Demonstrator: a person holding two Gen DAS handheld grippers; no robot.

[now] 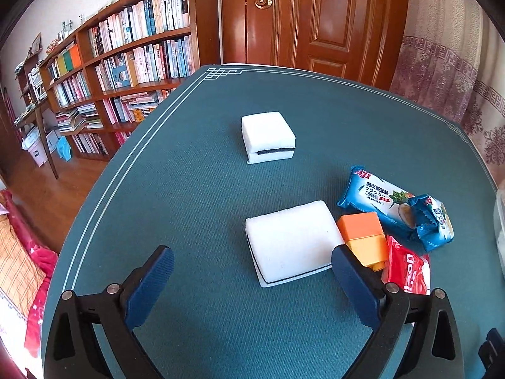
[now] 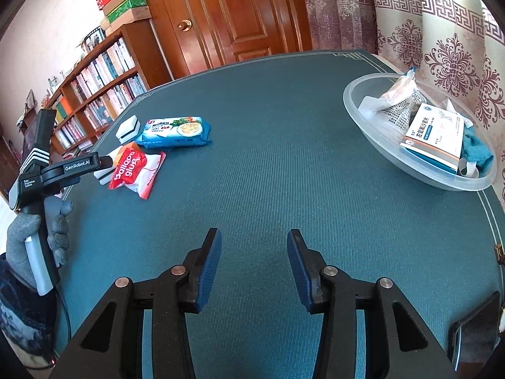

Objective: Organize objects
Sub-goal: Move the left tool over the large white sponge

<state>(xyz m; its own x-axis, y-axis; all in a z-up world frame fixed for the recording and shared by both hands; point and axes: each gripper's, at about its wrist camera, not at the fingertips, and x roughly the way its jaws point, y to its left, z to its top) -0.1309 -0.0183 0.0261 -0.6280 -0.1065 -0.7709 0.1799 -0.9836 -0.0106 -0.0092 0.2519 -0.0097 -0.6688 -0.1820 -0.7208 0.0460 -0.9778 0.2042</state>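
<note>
Sponges, snack packets and a block lie on the green surface (image 1: 195, 164) at its left side; a clear bowl (image 2: 372, 132) stands at the far right edge, well apart from them. The near sponge (image 1: 290, 243) lies flat just ahead of the left gripper (image 1: 252, 268), nearer its right finger than its left. The far sponge (image 1: 268, 137) sits alone further out. An orange block (image 1: 363, 237) touches the near sponge's right side, partly hidden by the right finger (image 1: 353, 284). Beside the block lie a red packet (image 1: 408, 268) and a blue cracker pack (image 1: 378, 199), with a smaller blue packet (image 1: 434, 221) on the pack's right end.

The left gripper points steeply down at the surface, its jaws spread wide — nothing between the pads, nothing held. In the right wrist view a gloved hand (image 2: 34, 240) holds that tool by its grey handle, upright at the left edge of the surface, with a patterned sleeve (image 2: 22, 309) below it.

The right gripper (image 2: 254, 271) also tilts down, over bare cloth near the front edge. Its jaws stand partly apart, pads parallel, empty — no object near them.

The bowl holds a white medicine box (image 2: 435, 135), a crumpled printed bag (image 2: 397, 101) and a teal cloth (image 2: 476, 148). A dark phone (image 2: 473, 338) lies at the lower right corner.
</note>
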